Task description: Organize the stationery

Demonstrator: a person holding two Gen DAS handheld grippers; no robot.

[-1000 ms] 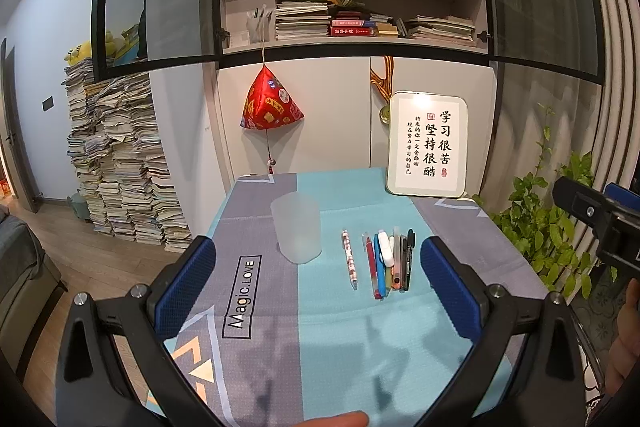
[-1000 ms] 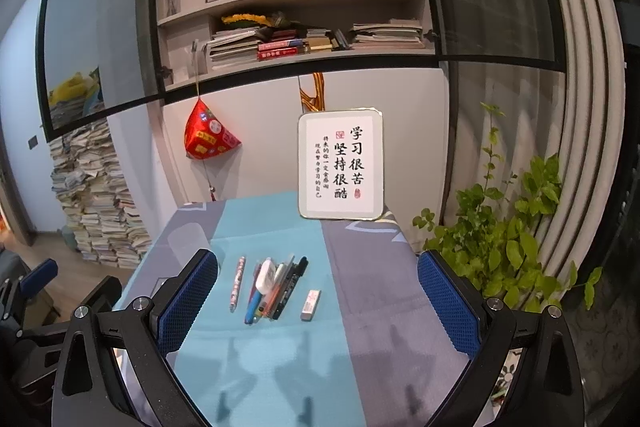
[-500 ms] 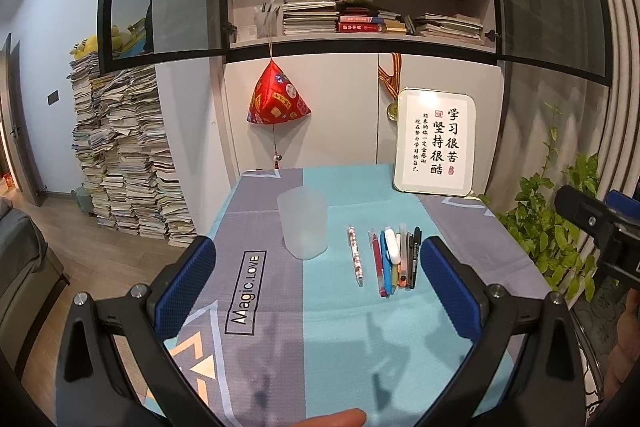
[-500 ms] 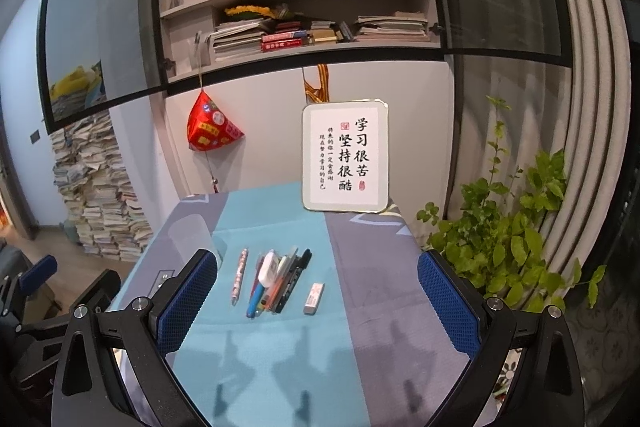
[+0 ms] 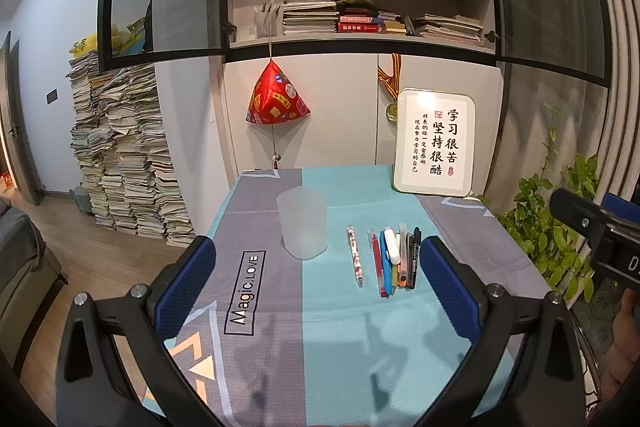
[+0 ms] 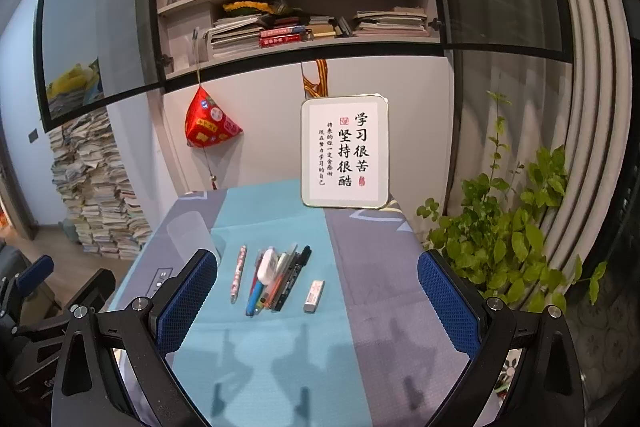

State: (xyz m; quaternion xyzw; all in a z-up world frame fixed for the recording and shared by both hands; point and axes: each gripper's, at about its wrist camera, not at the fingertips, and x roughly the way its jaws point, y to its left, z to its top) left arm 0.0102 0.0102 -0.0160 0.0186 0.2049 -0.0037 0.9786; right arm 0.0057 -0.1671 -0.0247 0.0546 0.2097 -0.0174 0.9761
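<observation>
Left gripper (image 5: 316, 291) hangs above the near part of the table with its blue-padded fingers (image 5: 188, 287) spread wide and nothing between them. In the left wrist view, a frosted translucent cup (image 5: 302, 223) stands upright on the tablecloth (image 5: 360, 347), straddling the seam between the grey and teal panels. To its right lies a patterned pen (image 5: 355, 261) on its own, then a tight bundle of pens (image 5: 394, 259): red, blue, a white corrector-shaped piece on top, and a black marker (image 5: 416, 255) on the outer side. All point roughly away from the camera. A framed calligraphy sign (image 5: 434, 143) leans at the far edge.

From the right wrist view, the right gripper (image 6: 316, 291) is likewise spread and empty, held over the near teal panel. The bundle (image 6: 276, 275) sits just ahead between its fingers, the patterned pen (image 6: 238, 273) to the left, and a small eraser (image 6: 313, 295) lying apart to the right. The cup (image 6: 188, 233) is partly hidden behind the left finger.

Judging from this layout, the step is a first pick toward the cup. The lone patterned pen or the eraser looks the easiest start, since each lies free of neighbours. The fingers would best close across the pen's barrel near its middle, so it stays balanced when tipped upright. Reaching into the bundle first risks scattering the pens and rolling them. The light cup may tip if struck at the rim, so the left gripper could steady it.
</observation>
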